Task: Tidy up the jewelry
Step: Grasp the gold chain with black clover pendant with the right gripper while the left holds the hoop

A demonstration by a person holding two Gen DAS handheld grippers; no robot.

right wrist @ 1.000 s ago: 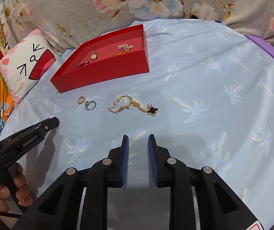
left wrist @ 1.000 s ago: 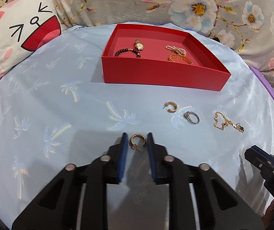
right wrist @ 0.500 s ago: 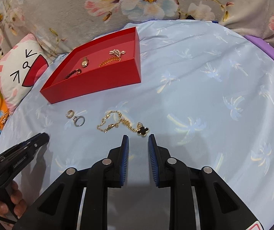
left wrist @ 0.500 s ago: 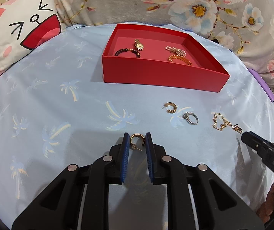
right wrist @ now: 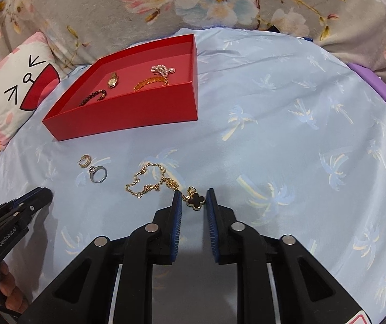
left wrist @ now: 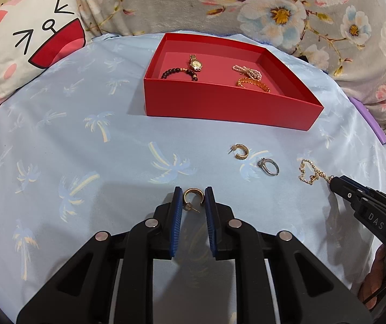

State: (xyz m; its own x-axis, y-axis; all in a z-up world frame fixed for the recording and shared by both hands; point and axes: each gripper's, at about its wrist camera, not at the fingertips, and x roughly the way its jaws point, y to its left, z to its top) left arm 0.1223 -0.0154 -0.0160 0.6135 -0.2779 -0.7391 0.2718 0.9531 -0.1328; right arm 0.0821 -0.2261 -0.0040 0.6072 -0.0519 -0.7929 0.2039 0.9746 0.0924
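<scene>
- Left hand-held gripper [left wrist: 193, 199]: jaws apart, gold hoop earring [left wrist: 191, 197] lying between the pads on the bed sheet [left wrist: 98, 162]
- Right hand-held gripper [right wrist: 194, 201]: jaws apart, straddling black clover pendant [right wrist: 195, 201] of gold chain bracelet [right wrist: 149, 179]
- Red box [left wrist: 219, 105] beyond, holding a watch [left wrist: 195, 63]

Box [left wrist: 219, 105] sits behind the earring [left wrist: 240, 151], ring [left wrist: 269, 166] and chain [left wrist: 310, 174], lying left to right.

Left gripper [left wrist: 192, 198] low, jaws parted. Right gripper [right wrist: 193, 199] low, jaws parted.
</scene>
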